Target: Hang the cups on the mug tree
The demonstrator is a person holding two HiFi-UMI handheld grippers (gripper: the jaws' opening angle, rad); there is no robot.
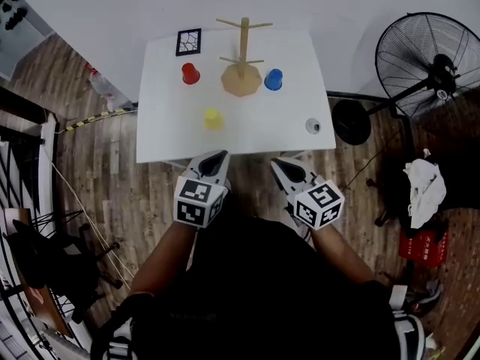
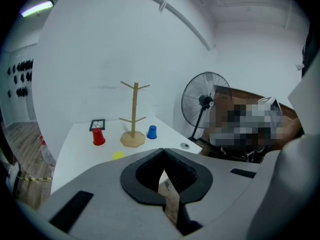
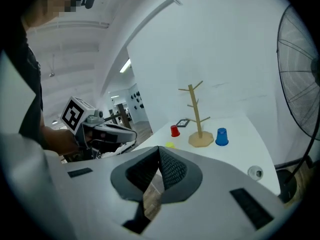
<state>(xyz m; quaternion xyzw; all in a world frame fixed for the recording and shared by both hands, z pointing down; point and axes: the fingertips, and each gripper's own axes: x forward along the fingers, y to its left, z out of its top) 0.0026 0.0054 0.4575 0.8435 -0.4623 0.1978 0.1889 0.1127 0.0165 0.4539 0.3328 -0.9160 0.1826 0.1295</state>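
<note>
Yellow cup (image 2: 118, 155) peeks half-hidden behind the left gripper (image 2: 163, 151), whose jaws, like those of the right gripper (image 3: 159, 150), meet empty.

Bright cups round a pale wooden mug tree (image 1: 241, 70) on a white table (image 1: 157, 141).
Left of the mug tree stands a red cup (image 1: 190, 73), right of it a blue cup (image 1: 274, 79), nearer than it a yellow cup (image 1: 214, 118); beyond it to the left lies a black-and-white patterned card (image 1: 188, 42).

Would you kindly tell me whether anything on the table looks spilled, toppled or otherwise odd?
Nothing stands out: the mug tree is upright, with the red cup, yellow cup and blue cup apart around it; no spill shows.
</note>
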